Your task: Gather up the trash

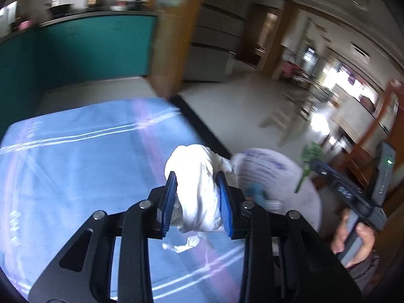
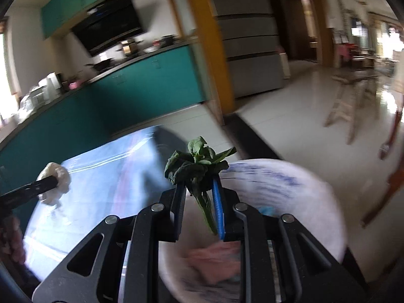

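My left gripper (image 1: 195, 176) is shut on a crumpled white tissue wad (image 1: 195, 179), held above the blue-clothed table (image 1: 75, 164). That same wad (image 2: 54, 181) shows at the left of the right wrist view, on the tip of the left gripper. My right gripper (image 2: 197, 185) is shut on a wilted green leafy stalk (image 2: 197, 164), held over the open white-lined trash bin (image 2: 290, 202). In the left wrist view the green stalk (image 1: 309, 159) hangs from the right gripper over the bin (image 1: 265, 166), which lies just right of the table edge. Trash lies inside the bin.
A torn scrap of tissue (image 1: 181, 245) lies on the cloth below my left gripper. Teal kitchen cabinets (image 2: 139, 83) stand behind the table, a wooden post (image 2: 212, 45) and a grey fridge (image 2: 252, 50) beyond. Tiled floor (image 2: 303, 116) and a wooden stool (image 2: 353, 116) lie to the right.
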Available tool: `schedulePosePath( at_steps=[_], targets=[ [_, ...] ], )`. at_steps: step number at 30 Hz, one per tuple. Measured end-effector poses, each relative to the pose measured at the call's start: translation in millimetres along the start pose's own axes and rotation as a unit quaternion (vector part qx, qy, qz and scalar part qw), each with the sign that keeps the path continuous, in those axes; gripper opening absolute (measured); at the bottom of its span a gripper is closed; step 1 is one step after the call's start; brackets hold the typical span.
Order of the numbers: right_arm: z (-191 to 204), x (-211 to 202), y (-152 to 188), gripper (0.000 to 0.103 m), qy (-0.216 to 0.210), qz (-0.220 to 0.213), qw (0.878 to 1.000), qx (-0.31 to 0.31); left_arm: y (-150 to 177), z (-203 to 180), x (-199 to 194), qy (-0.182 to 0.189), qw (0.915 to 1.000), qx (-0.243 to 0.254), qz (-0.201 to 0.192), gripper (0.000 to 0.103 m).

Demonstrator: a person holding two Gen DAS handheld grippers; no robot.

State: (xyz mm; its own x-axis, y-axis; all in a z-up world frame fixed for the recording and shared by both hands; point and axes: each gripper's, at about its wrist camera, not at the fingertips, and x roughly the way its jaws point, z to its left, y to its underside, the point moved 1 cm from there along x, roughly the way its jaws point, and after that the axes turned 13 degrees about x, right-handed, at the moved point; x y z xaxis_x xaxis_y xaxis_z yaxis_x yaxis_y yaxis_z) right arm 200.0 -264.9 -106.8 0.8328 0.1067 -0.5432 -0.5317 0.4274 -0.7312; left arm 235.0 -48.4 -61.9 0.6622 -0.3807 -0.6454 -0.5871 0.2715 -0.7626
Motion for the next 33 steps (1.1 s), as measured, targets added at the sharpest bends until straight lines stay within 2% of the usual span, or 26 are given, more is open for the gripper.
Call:
schedulePosePath(
  at_steps=[4,7,8,11,14,16,17,18,21,23,25,30,33],
  targets=[
    [-24,-7,-5,0.022,0.009,-0.003,0.999,0.032,-21,-58,30,0.044,0.9982,0.041,0.001,0.033],
    [-39,-9,-7,0.022,0.015,0.001,0.999,0.048,-25,-91,55,0.076,0.9958,0.05,0.014,0.034],
    [-44,-9,-7,0.022,0.016,0.003,0.998,0.053,-24,-101,64,0.082,0.9951,0.052,0.018,0.038],
    [-50,-10,-7,0.022,0.023,0.009,0.998,0.056,-18,-120,78,0.088,0.9938,0.061,0.029,0.061],
    [-55,-10,-5,0.025,0.026,0.018,0.998,0.059,-10,-123,80,0.066,0.9951,0.067,0.03,0.069],
    [-53,-11,-5,0.038,0.025,0.018,0.998,0.06,-7,-117,77,0.048,0.9964,0.065,0.027,0.074],
    [-53,-13,-5,0.049,0.022,0.015,0.998,0.063,-5,-111,73,0.036,0.9973,0.058,0.025,0.076],
    [-53,-15,-6,0.056,0.018,0.013,0.998,0.065,-4,-103,68,0.026,0.9982,0.05,0.022,0.078],
    [-48,-18,-5,0.068,0.013,0.005,0.998,0.067,3,-76,51,-0.014,0.9995,0.025,0.013,0.085],
    [-44,-23,-3,0.072,0.009,-0.006,0.998,0.065,8,-59,35,-0.043,0.999,0.01,0.008,0.088],
    [-36,-32,3,0.079,0.008,-0.024,0.998,0.048,19,-43,8,-0.08,0.9967,-0.007,-0.009,0.091],
    [-10,-61,31,0.098,0.026,-0.086,0.996,0.001,47,-21,-56,-0.139,0.9886,-0.019,-0.053,0.1],
    [11,-79,51,0.099,0.004,-0.096,0.995,0.005,61,-15,-79,-0.167,0.984,-0.008,-0.061,0.1]
  ],
)
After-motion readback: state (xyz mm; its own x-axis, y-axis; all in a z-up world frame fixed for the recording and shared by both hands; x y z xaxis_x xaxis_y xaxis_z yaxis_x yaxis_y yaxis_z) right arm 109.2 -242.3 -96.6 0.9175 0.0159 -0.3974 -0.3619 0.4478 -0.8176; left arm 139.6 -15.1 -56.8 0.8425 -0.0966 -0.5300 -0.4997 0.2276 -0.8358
